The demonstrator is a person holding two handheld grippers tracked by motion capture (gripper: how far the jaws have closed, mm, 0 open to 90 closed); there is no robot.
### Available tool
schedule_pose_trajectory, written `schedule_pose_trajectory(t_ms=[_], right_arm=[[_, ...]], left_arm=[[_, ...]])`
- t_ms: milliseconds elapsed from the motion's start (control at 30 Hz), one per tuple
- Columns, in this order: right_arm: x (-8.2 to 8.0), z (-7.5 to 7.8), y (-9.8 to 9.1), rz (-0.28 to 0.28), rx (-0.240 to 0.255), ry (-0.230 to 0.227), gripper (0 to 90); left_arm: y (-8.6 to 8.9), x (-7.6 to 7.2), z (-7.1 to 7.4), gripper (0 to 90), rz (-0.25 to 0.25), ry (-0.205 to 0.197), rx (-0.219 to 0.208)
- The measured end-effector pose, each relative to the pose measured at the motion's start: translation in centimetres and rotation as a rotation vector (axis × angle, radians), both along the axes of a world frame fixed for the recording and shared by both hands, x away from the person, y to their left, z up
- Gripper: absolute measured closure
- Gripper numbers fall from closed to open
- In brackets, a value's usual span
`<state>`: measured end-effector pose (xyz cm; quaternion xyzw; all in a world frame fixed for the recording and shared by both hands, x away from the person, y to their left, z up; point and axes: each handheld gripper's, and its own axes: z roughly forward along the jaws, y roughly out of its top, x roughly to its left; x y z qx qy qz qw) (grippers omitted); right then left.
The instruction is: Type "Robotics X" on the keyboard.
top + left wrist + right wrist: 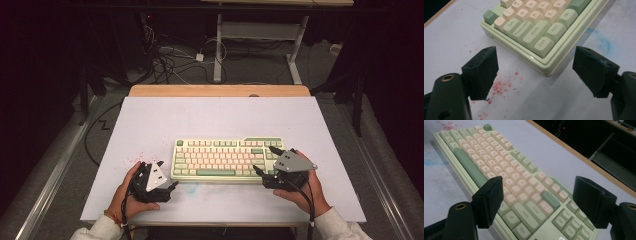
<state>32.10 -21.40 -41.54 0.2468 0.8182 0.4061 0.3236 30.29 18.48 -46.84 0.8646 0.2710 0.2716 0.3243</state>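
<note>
While both jaw pairs stand spread and empty, left gripper point(172, 186) and right gripper point(265, 161) flank the keyboard point(227, 159) ends, probably to lift it.

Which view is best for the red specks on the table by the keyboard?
Left gripper view: the red specks lie sharp and near, between the left jaw and the keyboard corner with the Ctrl key. In the high view they are only faint dots left of the keyboard. The right gripper view catches a small blurred patch beyond the keyboard's far end.
</note>
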Motion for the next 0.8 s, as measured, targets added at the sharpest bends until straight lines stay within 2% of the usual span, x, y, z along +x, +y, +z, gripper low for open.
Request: schedule_pose_trajectory(t_ms=[200,300,367,467,533,633,733,800], right_arm=[[-0.9,-0.6,-1.4,-0.030,-0.003,-0.001,25.0],[-1.3,-1.0,-2.0,-0.042,-0.017,0.004,24.9],[-1.6,-1.2,-2.4,-0.045,-0.022,0.011,25.0],[-2.1,-1.5,-3.1,-0.053,-0.018,0.008,25.0],[-2.4,-1.7,-3.4,-0.062,-0.032,-0.003,25.0],[-2.6,-2.0,-3.9,-0.069,-0.026,0.006,25.0],[-2.9,-2.4,-4.2,-0.075,-0.029,0.023,25.0],[-3.1,-2.5,-4.3,-0.075,-0.034,0.028,25.0]], left_arm=[[0.0,-0.2,0.6,30.3,-0.011,-0.001,-0.024],[0.0,-0.2,0.7,33.6,-0.012,0.013,-0.041],[0.0,0.0,0.8,36.2,0.001,0.021,-0.038],[0.1,0.1,1.0,42.3,-0.008,0.047,-0.063],[0.1,0.2,1.2,49.2,-0.021,0.051,-0.073],[0.0,0.4,1.3,61.3,-0.016,0.087,-0.086],[0.0,0.6,1.4,73.1,-0.048,0.118,-0.115],[-0.3,0.8,1.5,81.0,-0.053,0.132,-0.117]])
